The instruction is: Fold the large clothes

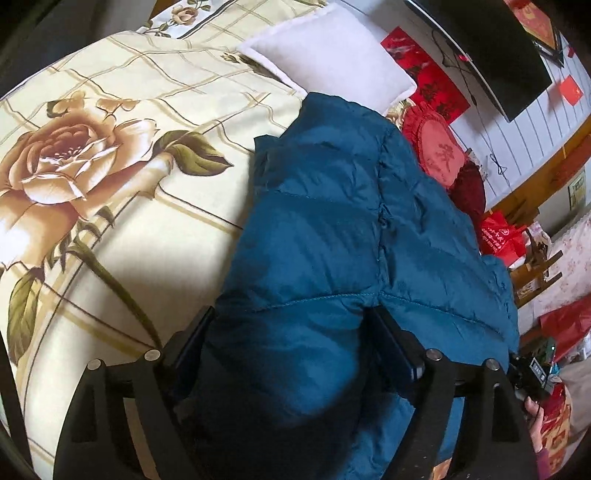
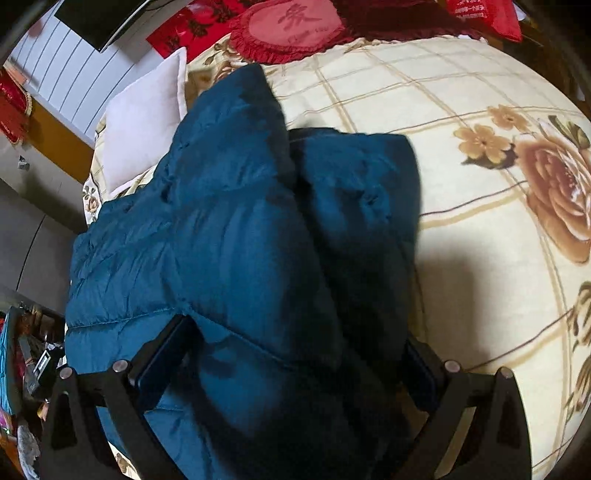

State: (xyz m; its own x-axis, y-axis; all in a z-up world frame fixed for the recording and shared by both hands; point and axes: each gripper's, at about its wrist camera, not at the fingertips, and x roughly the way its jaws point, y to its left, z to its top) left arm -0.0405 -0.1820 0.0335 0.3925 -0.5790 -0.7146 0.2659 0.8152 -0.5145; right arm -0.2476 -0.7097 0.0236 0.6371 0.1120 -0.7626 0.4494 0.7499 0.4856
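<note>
Fingers of the left gripper (image 1: 291,339) stand spread wide on either side of a puffy fold of the blue quilted jacket (image 1: 325,229), the padded fabric bulging up between them; no earlier frame shows how they came there, and whether the pads press the cloth cannot be told for certain, though they look clear of a firm pinch. Across the garment, the right gripper (image 2: 295,350) straddles the jacket's near edge in much the same way, its fingers set wide with a thick roll of the blue fabric between them, and whether it pinches that roll or merely brackets it cannot be told.

Seen from the right wrist, the jacket (image 2: 236,229) lies on the bed with one panel folded over another, a stitched seam running across its near part. Under it spreads a cream bedspread (image 1: 122,122) printed with a plaid grid and large tan roses. A white pillow (image 1: 332,55) rests at the jacket's far end, touching it. Just beside the pillow sits a red ruffled cushion (image 2: 291,26) bearing a character. A dark flat screen (image 1: 491,48) hangs on the white panelled wall beyond. At the left view's right edge, part of a person's hand (image 1: 533,410) shows beside the other gripper's body.
</note>
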